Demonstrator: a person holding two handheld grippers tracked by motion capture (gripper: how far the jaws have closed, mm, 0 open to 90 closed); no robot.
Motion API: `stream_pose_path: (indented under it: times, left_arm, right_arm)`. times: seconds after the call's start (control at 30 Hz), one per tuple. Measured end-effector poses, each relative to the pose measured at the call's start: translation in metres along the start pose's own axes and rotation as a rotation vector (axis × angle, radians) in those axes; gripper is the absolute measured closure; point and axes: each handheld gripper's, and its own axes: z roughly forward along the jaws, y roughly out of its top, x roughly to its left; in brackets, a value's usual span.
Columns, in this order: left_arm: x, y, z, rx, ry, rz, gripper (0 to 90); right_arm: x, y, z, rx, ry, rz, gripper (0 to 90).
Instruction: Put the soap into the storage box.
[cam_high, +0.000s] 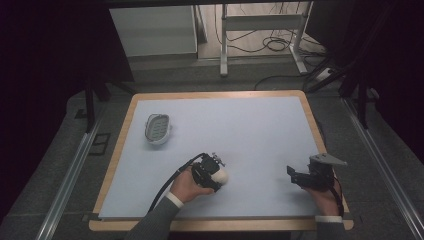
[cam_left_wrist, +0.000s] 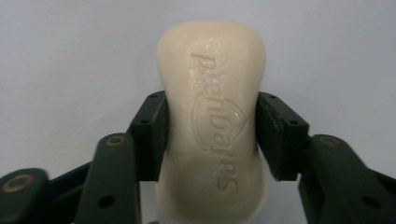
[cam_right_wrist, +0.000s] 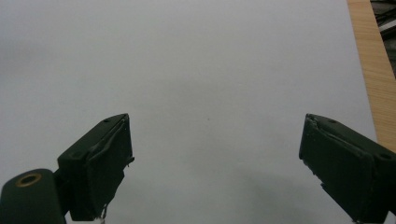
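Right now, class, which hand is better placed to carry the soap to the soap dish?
Left: the left gripper has the soap between its jaws, nearer the soap dish. The right gripper stands open, away.

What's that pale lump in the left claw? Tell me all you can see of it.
It is a bar of soap: cream, smooth, slightly glossy, waisted in the middle, with a brand word and oval ring pressed into its upper face. It lies lengthwise between the left gripper jaws, whose black pads meet its narrow sides, over the pale blue mat.
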Motion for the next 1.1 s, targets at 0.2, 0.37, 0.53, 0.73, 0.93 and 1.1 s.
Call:
stream_pose_path:
  times: [0.2,0.37,0.53,0.73,0.93,1.1]
  left_arm:
    - [0.000,-0.001,0.000,0.000,0.012,-0.001,48.3]
    - [0.002,-0.001,-0.003,-0.005,0.008,0.004,49.4]
    - [0.003,-0.002,-0.016,-0.019,0.023,0.028,49.5]
    - [0.009,-0.005,-0.036,-0.101,-0.003,-0.003,49.6]
    - [0.020,-0.010,-0.049,-0.120,0.005,-0.025,49.6]
    - [0.027,-0.013,-0.052,-0.128,0.017,-0.043,49.6]
  right_arm:
    - [-0.001,0.000,0.000,-0.002,-0.004,0.003,9.5]
    - [-0.001,0.000,0.000,-0.002,-0.005,0.005,9.5]
    - [-0.002,0.000,-0.001,-0.002,-0.006,0.006,9.4]
    - [-0.002,0.000,-0.001,-0.006,-0.007,0.003,9.4]
    - [-0.002,-0.001,0.000,0.000,-0.008,0.004,9.5]
    - [-0.001,-0.001,0.001,0.006,-0.005,0.001,9.5]
